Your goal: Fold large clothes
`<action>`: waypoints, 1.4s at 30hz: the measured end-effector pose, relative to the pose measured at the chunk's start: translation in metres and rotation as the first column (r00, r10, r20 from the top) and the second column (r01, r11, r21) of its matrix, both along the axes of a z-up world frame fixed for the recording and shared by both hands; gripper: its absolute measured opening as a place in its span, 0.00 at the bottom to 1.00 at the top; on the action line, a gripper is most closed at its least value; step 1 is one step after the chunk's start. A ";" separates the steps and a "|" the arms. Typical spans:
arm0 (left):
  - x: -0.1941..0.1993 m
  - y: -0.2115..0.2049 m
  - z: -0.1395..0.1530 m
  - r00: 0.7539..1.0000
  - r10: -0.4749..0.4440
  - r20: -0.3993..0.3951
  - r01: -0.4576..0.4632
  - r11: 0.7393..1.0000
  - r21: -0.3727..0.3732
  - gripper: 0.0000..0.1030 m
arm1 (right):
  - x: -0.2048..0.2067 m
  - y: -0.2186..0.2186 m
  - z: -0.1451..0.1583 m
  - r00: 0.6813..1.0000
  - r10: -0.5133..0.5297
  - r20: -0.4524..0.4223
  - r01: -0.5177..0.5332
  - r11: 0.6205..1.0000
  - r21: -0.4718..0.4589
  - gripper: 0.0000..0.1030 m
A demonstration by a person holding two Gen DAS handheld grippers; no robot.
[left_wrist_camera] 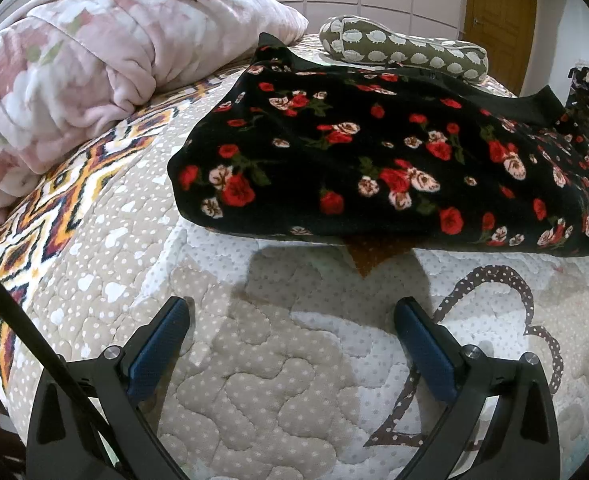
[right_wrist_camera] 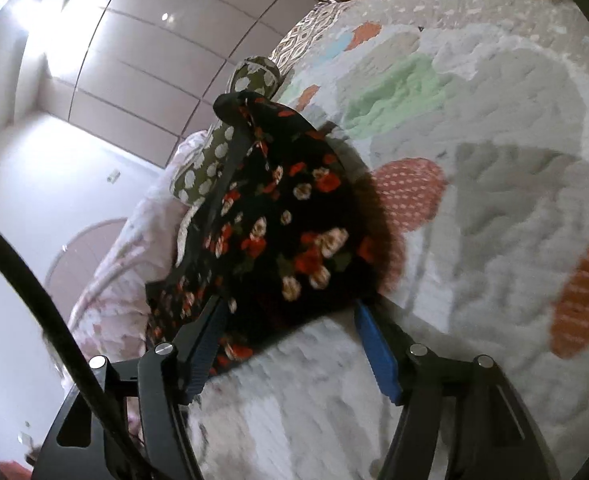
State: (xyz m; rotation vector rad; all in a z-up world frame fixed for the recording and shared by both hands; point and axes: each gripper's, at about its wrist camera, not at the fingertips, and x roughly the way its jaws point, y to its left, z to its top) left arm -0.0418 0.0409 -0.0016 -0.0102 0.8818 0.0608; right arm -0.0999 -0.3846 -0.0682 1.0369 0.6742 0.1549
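A black garment with red and pink roses [left_wrist_camera: 374,160] lies folded on the quilted bedspread [left_wrist_camera: 254,360]. My left gripper [left_wrist_camera: 292,312] is open and empty, over bare quilt just in front of the garment's near edge. In the tilted, blurred right wrist view the same garment [right_wrist_camera: 286,232] lies on the quilt [right_wrist_camera: 494,200]. My right gripper [right_wrist_camera: 290,312] is open, its fingertips at the garment's near edge, the fabric lying between and over the left finger [right_wrist_camera: 206,340]. It does not grip the fabric.
A bulky pink floral blanket [left_wrist_camera: 74,80] is heaped at the left of the bed. A green bolster pillow with white hedgehogs [left_wrist_camera: 406,50] lies behind the garment. A patterned orange zigzag cover [left_wrist_camera: 54,208] runs along the left. A wardrobe and wooden door [left_wrist_camera: 498,16] stand behind.
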 end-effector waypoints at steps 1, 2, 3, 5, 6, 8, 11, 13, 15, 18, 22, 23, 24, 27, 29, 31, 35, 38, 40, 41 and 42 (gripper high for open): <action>0.000 0.001 0.000 1.000 0.000 0.000 0.000 1.000 -0.001 0.99 | 0.005 0.000 -0.001 1.000 -0.012 -0.003 0.012 1.000 0.008 0.71; 0.000 0.000 0.000 1.000 0.000 0.000 0.000 1.000 0.000 0.99 | 0.009 0.001 -0.001 1.000 -0.022 -0.004 0.022 1.000 0.011 0.71; 0.000 0.001 0.000 1.000 0.000 0.001 0.000 1.000 -0.001 0.99 | 0.014 0.002 0.001 0.999 -0.034 -0.006 0.034 0.999 0.009 0.72; 0.000 0.001 0.000 1.000 0.000 0.001 0.000 1.000 -0.001 0.99 | 0.020 0.004 0.002 0.999 -0.049 -0.009 0.049 0.999 0.007 0.73; -0.001 0.000 0.000 1.000 0.001 0.001 -0.001 1.000 -0.001 0.99 | 0.022 0.004 0.002 0.999 -0.053 -0.010 0.053 0.999 0.006 0.73; -0.001 0.000 0.000 1.000 0.001 0.001 -0.001 1.000 -0.002 0.99 | 0.028 0.006 0.003 0.998 -0.058 -0.018 0.058 0.998 -0.006 0.72; -0.001 0.001 0.000 1.000 0.000 0.003 0.000 1.000 -0.005 0.99 | 0.034 0.007 0.007 0.998 -0.041 -0.044 0.038 0.997 -0.061 0.53; -0.001 0.001 0.001 1.000 -0.001 0.007 0.001 1.000 -0.010 0.99 | 0.039 0.006 0.009 0.998 -0.025 -0.064 0.020 0.997 -0.076 0.32; -0.001 0.000 0.002 1.000 -0.001 0.007 0.001 1.000 -0.015 0.99 | 0.041 0.007 0.016 0.997 -0.020 -0.074 0.012 0.994 -0.112 0.26; -0.003 0.005 0.006 1.000 0.002 0.017 -0.001 0.998 -0.059 0.97 | 0.048 0.026 0.048 0.996 -0.013 -0.084 -0.011 0.961 -0.276 0.22; -0.027 0.035 0.024 0.998 0.053 0.038 -0.043 0.976 -0.215 0.91 | 0.066 0.068 0.105 0.999 0.032 -0.032 -0.043 0.895 -0.445 0.20; -0.037 0.047 0.031 0.996 0.069 0.054 -0.052 0.965 -0.259 0.91 | 0.073 0.086 0.123 0.998 0.065 -0.006 -0.059 0.877 -0.477 0.20; -0.045 0.058 0.036 0.994 0.085 0.066 -0.064 0.959 -0.277 0.90 | 0.077 0.099 0.133 0.996 0.089 0.009 -0.073 0.867 -0.493 0.19; -0.067 0.095 0.047 0.983 0.154 0.097 -0.120 0.948 -0.296 0.91 | 0.096 0.179 0.166 0.971 0.234 0.054 -0.161 0.802 -0.576 0.16; -0.079 0.125 0.050 0.971 0.218 0.102 -0.175 0.931 -0.321 0.90 | 0.104 0.238 0.172 0.938 0.340 0.064 -0.232 0.755 -0.613 0.14; -0.090 0.154 0.050 0.954 0.283 0.099 -0.231 0.904 -0.359 0.90 | 0.110 0.291 0.166 0.897 0.439 0.056 -0.304 0.704 -0.642 0.13; -0.107 0.192 0.040 0.928 0.365 0.074 -0.310 0.867 -0.390 0.90 | 0.114 0.387 0.126 0.774 0.633 -0.004 -0.494 0.600 -0.629 0.12; -0.112 0.207 0.034 0.924 0.377 0.055 -0.326 0.857 -0.400 0.90 | 0.122 0.424 0.087 0.694 0.716 -0.083 -0.605 0.517 -0.606 0.09; -0.109 0.207 0.036 0.930 0.363 0.055 -0.310 0.855 -0.416 0.90 | 0.124 0.420 0.081 0.698 0.713 -0.069 -0.610 0.542 -0.578 0.10; -0.105 0.206 0.038 0.934 0.352 0.059 -0.297 0.857 -0.421 0.90 | 0.124 0.414 0.082 0.700 0.712 -0.050 -0.610 0.561 -0.560 0.10; -0.104 0.206 0.040 0.938 0.342 0.063 -0.285 0.859 -0.425 0.90 | 0.121 0.404 0.089 0.699 0.714 -0.033 -0.617 0.580 -0.532 0.12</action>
